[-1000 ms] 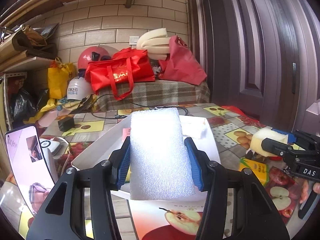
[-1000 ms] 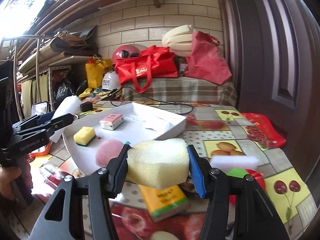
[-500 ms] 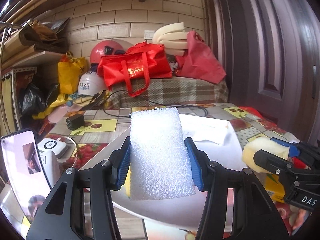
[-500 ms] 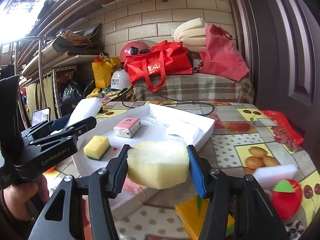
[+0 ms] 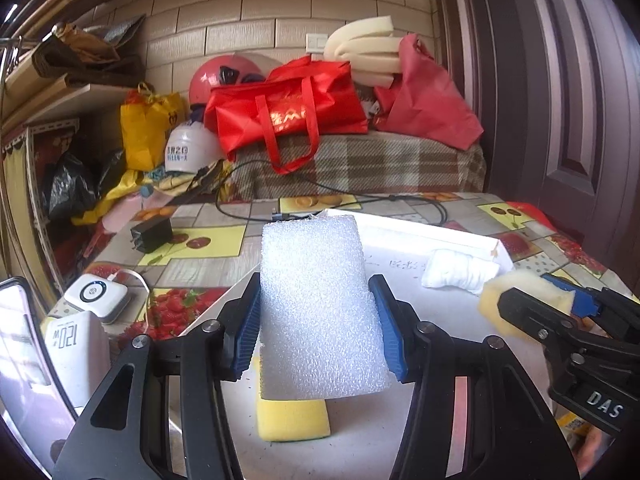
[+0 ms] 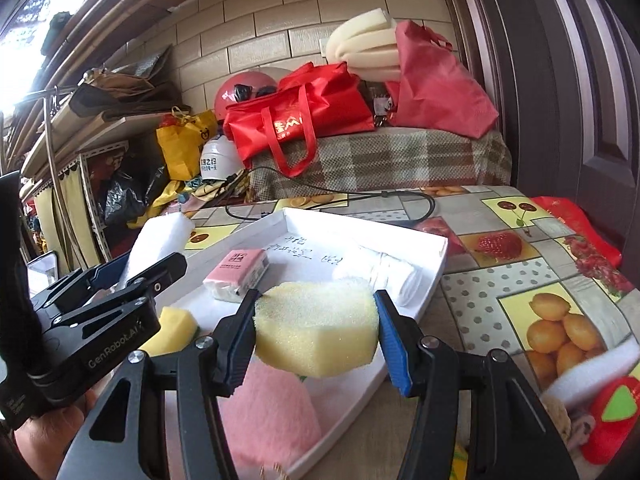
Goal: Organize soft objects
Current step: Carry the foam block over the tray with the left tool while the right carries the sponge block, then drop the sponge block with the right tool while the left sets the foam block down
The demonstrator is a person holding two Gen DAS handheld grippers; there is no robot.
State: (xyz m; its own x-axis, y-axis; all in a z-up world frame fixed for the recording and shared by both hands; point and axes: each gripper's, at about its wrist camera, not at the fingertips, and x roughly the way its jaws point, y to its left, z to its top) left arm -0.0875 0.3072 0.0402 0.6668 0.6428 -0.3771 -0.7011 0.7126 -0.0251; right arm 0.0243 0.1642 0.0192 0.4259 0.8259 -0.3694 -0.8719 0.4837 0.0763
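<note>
My left gripper point(image 5: 316, 312) is shut on a white foam block point(image 5: 320, 304) and holds it over the white tray point(image 5: 448, 312), above a small yellow sponge point(image 5: 292, 420). My right gripper point(image 6: 316, 328) is shut on a pale yellow sponge point(image 6: 316, 332) over the tray point(image 6: 428, 276), above a pink fluffy cloth point(image 6: 272, 416). In the tray lie a rolled white towel point(image 6: 384, 272), a pink tissue pack point(image 6: 236, 272) and the small yellow sponge point(image 6: 172, 328). The left gripper with its foam block also shows in the right wrist view point(image 6: 132, 276), the right gripper in the left wrist view point(image 5: 536, 304).
The tray sits on a fruit-patterned tablecloth point(image 6: 520, 240). A red strawberry toy point(image 6: 608, 412) and a white foam strip point(image 6: 592, 368) lie right of the tray. A charger point(image 5: 96, 296), a black adapter point(image 5: 152, 236) and a cable point(image 5: 328, 192) lie on the left and back. Red bags point(image 5: 288, 112) stand behind.
Both grippers have moved forward and over the tray with their loads. The small yellow sponge and pink cloth now lie directly under them.
</note>
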